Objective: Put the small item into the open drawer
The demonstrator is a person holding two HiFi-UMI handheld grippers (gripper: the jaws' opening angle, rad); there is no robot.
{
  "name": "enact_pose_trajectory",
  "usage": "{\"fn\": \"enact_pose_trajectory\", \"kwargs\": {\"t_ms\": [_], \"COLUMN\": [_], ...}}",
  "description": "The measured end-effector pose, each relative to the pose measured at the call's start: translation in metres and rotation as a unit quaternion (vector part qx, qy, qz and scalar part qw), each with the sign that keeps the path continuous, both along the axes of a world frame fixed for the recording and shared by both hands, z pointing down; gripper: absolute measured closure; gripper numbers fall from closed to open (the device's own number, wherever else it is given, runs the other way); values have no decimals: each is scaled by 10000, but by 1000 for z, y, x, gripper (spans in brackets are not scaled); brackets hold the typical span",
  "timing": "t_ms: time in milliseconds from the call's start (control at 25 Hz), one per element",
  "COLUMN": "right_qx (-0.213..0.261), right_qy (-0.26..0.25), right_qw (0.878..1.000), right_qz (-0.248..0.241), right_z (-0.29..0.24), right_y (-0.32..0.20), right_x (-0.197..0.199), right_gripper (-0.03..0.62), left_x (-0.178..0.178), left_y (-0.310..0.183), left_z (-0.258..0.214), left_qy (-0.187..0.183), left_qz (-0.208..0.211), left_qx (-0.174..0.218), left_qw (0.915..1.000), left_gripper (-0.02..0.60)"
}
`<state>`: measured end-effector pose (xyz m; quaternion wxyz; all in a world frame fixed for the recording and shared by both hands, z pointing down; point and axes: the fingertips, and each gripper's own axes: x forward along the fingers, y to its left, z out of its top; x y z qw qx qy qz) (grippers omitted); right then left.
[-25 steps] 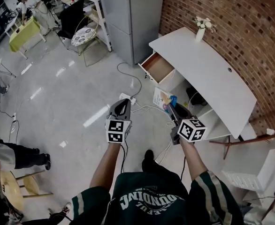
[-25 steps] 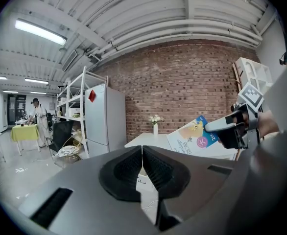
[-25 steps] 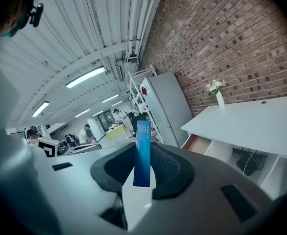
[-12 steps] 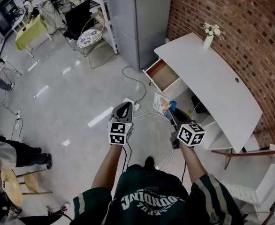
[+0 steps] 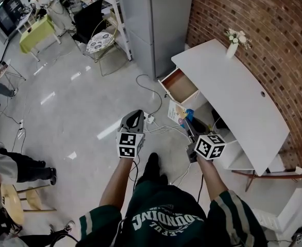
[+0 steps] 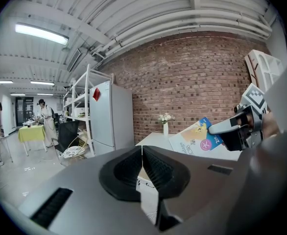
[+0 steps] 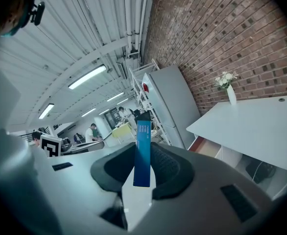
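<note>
The right gripper [image 7: 143, 173] is clamped on a thin, flat box [image 7: 143, 148]. Its pads press the broad faces near one end, so most of the box juts out beyond the jaws. The box looks light and stiff, probably printed card with a slick finish. That hold suits it, though it could pivot if knocked. The open drawer [image 5: 181, 85] lies well ahead of this gripper, at the counter's [image 5: 244, 102] near end. Beside it, the left gripper [image 6: 141, 165] is closed on nothing.

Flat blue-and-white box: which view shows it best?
Left gripper view: the flat blue-and-white box shows its printed face. The right gripper view shows only its narrow edge; the head view shows it small from above.
</note>
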<state>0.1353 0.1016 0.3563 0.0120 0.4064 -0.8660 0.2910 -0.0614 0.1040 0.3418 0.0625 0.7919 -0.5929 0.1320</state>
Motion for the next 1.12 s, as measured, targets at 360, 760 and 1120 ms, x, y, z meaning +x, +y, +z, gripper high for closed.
{"fn": "enact_pose_trajectory", "kwargs": {"t_ms": [360, 760, 1120], "right_qx": [-62, -184, -159], "right_qy": [48, 80, 326], "right_qw": [9999, 9996, 9993], "right_qz": [62, 198, 131], "right_z": [7, 19, 21], "right_y": [-38, -105, -166], "right_x": [-4, -26, -61], "right_gripper": [484, 484, 484], "left_x": [-10, -27, -54], "left_y": [-43, -112, -177], "left_z": [8, 16, 28], "left_qy": [86, 103, 216], "left_qz": [-11, 159, 216], "left_qx": [-46, -93, -93], "left_qw": [10000, 9998, 9995], "left_gripper": [563, 563, 563]}}
